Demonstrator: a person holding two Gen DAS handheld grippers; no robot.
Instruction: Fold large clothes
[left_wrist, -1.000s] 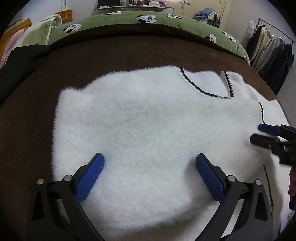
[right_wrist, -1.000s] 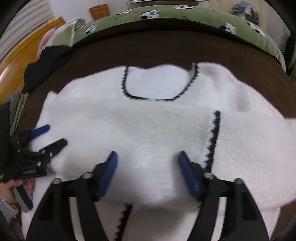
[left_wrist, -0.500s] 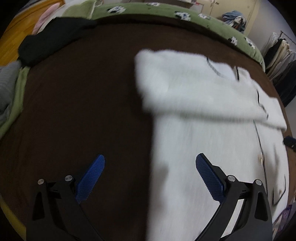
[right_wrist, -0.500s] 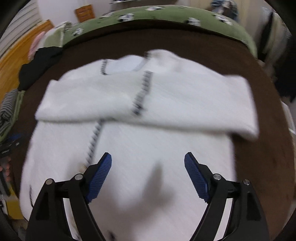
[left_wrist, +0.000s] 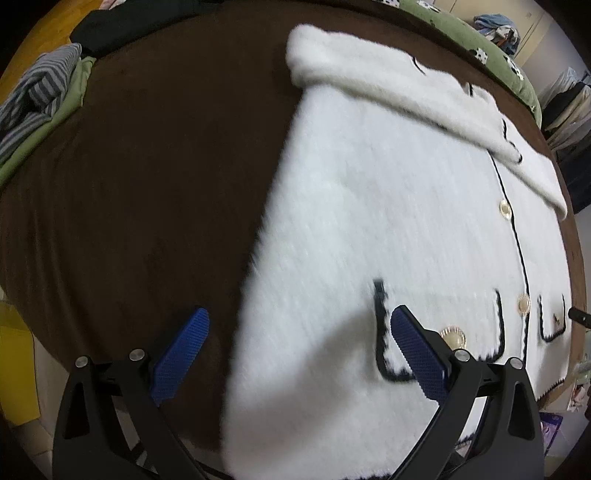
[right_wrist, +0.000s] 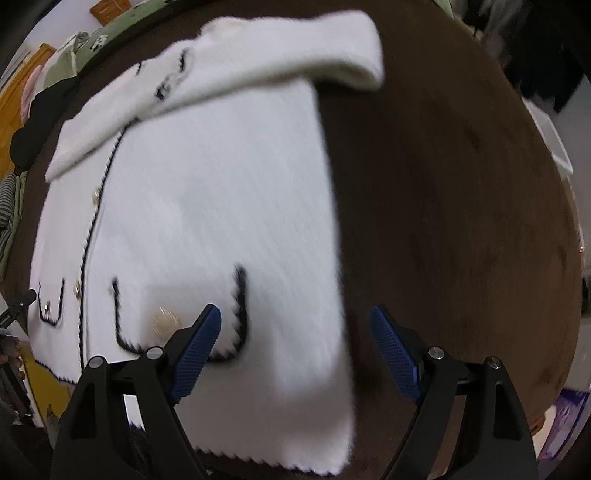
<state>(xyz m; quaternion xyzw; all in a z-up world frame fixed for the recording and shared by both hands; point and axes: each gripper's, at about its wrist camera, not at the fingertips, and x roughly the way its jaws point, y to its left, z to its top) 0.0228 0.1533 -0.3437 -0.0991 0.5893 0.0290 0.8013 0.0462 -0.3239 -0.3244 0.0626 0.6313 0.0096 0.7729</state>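
A white fluffy cardigan (left_wrist: 388, 206) with black trim, gold buttons and two front pockets lies flat on the brown bed cover (left_wrist: 147, 177). Its sleeve (left_wrist: 369, 85) is folded across the chest. My left gripper (left_wrist: 300, 314) hangs open above the cardigan's left side edge near the hem, one finger over brown cover, the other over a pocket. In the right wrist view the cardigan (right_wrist: 221, 192) fills the left half, with a folded sleeve (right_wrist: 288, 48) on top. My right gripper (right_wrist: 295, 310) stands open astride the right side edge, holding nothing.
Striped clothes (left_wrist: 37, 96) and a black garment (left_wrist: 122, 22) are piled at the bed's far left. A green blanket (left_wrist: 480, 40) runs along the head end and hanging clothes (left_wrist: 569, 103) stand at the right. Bare brown cover (right_wrist: 443, 184) stretches right of the cardigan.
Both grippers have drawn back from the chest area toward the hem and spread apart to the cardigan's two side edges. The right jaws have widened. The sleeves lie folded across the chest.
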